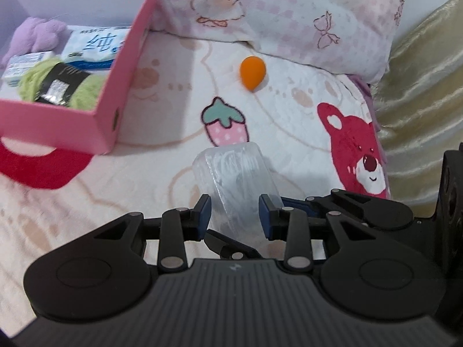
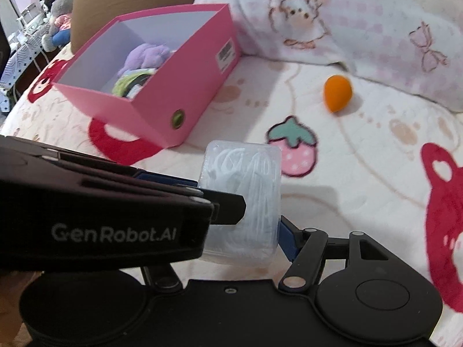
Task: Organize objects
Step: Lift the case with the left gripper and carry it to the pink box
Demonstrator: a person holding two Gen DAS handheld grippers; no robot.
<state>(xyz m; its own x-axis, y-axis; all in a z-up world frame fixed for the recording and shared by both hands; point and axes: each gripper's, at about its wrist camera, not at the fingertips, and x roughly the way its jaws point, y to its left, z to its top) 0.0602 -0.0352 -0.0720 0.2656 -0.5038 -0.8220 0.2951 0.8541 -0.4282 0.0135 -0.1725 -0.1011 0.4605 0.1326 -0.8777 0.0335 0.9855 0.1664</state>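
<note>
Both tools meet at a clear case above the bed

The left tool clamps the clear case; the right tool seems closed on it too, one finger hidden. The pink box and orange sponge sit on the bed

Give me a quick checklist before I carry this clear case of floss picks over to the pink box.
1. Left gripper holding the clear case: ok, its pads press both sides.
2. Right gripper holding the case: cannot tell. One finger touches the case's edge and the other is hidden behind the left gripper.
3. Pink box open: ok, no lid on it.
4. Room inside: ok. The purple plush and green yarn sit below the rim.
5. Everything else put away: not ok. The orange sponge lies loose on the bedspread.
</note>
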